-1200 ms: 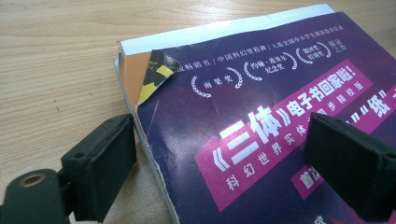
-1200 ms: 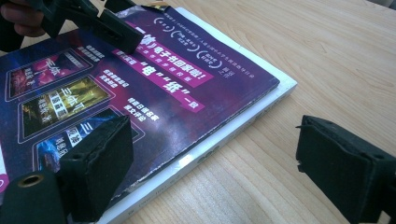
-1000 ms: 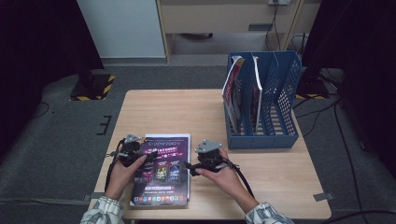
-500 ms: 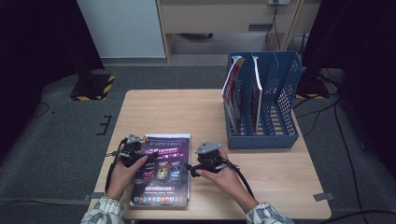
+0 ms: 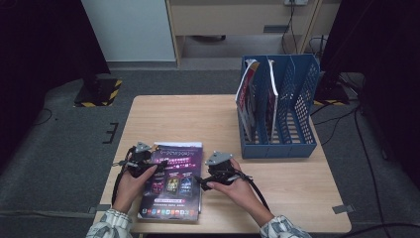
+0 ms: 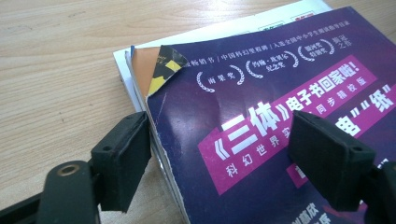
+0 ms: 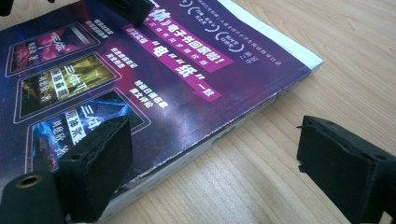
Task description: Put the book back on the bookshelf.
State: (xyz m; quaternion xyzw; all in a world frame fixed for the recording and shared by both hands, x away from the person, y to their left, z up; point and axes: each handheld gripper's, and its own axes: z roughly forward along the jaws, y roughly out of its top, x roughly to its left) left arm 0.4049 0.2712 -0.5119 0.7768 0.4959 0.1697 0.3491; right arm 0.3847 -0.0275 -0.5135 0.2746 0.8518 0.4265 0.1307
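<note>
Magazines (image 5: pixel 172 183) are lying stacked near the blue file rack (image 5: pixel 277 111). Your left gripper (image 6: pixel 219 154), jaws closing but not yet pressing, is straddling their torn-cornered edge; your right gripper (image 7: pixel 210 163) is gaping. You're probably risking pinching only the cover.

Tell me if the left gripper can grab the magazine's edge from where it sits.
Probably yes: the left gripper straddles the magazine's edge with jaws apart and closing, nothing blocking. The magazine lies flat on the table, so lifting it looks tricky.
</note>
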